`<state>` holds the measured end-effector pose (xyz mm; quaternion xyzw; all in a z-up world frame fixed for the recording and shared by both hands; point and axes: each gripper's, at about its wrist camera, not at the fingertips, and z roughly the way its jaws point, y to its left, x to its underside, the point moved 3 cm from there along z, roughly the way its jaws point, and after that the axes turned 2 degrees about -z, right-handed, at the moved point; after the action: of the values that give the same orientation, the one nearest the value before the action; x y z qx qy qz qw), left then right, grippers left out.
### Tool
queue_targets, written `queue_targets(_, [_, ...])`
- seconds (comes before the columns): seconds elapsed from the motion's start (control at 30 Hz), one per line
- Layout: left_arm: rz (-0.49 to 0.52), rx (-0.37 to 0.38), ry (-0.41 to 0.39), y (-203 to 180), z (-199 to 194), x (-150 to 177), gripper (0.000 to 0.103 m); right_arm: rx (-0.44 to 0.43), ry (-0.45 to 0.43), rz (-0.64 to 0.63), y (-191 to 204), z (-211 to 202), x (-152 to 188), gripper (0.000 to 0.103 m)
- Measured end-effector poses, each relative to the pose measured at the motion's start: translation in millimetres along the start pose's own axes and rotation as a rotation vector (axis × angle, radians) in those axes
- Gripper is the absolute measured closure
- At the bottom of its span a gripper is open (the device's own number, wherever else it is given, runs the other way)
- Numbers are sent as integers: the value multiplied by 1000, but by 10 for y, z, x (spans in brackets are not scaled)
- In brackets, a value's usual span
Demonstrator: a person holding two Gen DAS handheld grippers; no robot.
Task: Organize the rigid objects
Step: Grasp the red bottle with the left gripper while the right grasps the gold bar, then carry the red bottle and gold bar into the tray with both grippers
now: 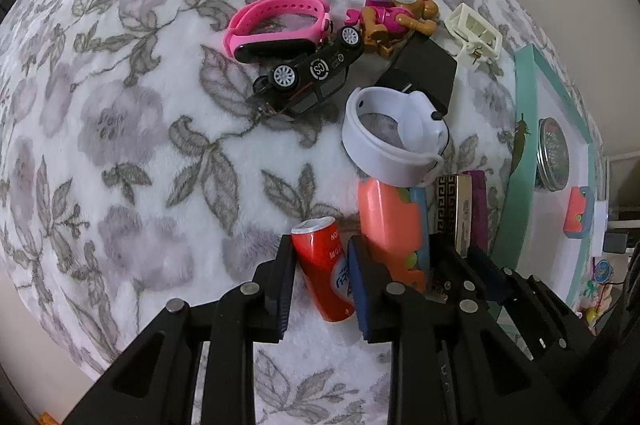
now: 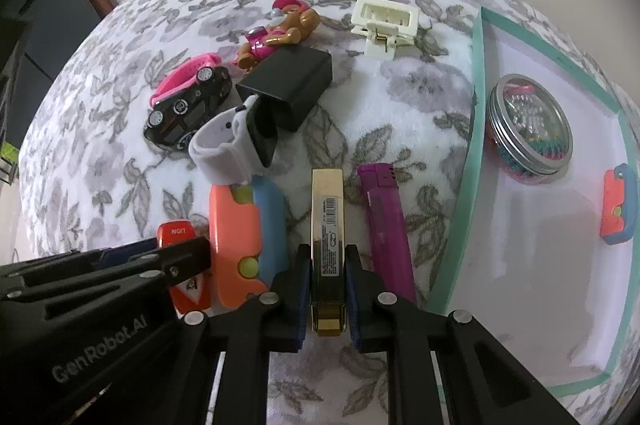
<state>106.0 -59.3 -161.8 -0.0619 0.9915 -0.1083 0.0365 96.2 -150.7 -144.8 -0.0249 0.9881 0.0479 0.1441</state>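
So both hands went in at once: the left gripper (image 1: 320,279) had its pads either side of the little red can (image 1: 324,267), looking closed on it, while the right gripper (image 2: 328,295) was clamped on the gold bar (image 2: 327,241), probably both headed for the teal tray (image 2: 476,129) just to the right, where a round tin (image 2: 528,129) already sat. Everything lay on a fuzzy floral blanket (image 1: 140,145), plain pale wall behind.
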Motion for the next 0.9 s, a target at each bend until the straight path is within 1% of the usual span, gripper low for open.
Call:
queue_targets(0.13, [-23, 23, -11, 97, -102, -14, 77, -40, -12, 30, -44, -53, -20, 86])
queue_targets(0.3, [-33, 30, -56, 226, -299, -74, 78, -60, -59, 42, -70, -217, -73, 86])
queue_targets(0.37, [-35, 28, -93, 251, -412, -116, 78, -51, -85, 45, -82, -305, -93, 86])
queue_targets(0.43, [-24, 19, -146, 259, -570, -155, 79, -54, -123, 56, -105, -430, -139, 87])
queue_targets(0.47, [-17, 26, -173, 253, -649, -172, 79, -58, -144, 63, -111, -491, -159, 87])
queue_targets(0.5, [-6, 43, -209, 241, -762, -192, 79, -62, -166, 72, -128, -564, -177, 87])
queue_targets(0.57, [11, 61, -253, 207, -914, -209, 79, -73, -211, 91, -173, -720, -215, 87])
queue_targets(0.63, [35, 95, -310, 140, -1098, -209, 79, -53, -257, 102, -218, -886, -242, 87])
queue_targets(0.73, [70, 134, -382, 25, -1290, -198, 79, -40, -294, 128, -312, -1058, -244, 87])
queue_targets(0.8, [99, 165, -417, -89, -1382, -167, 79, -16, -312, 159, -417, -1167, -237, 87])
queue_targets(0.87, [115, 206, -420, -247, -1366, -147, 79, 15, -323, 182, -541, -1253, -238, 87])
queue_targets(0.9, [114, 214, -426, -326, -1360, -126, 79, 25, -329, 195, -603, -1289, -227, 87])
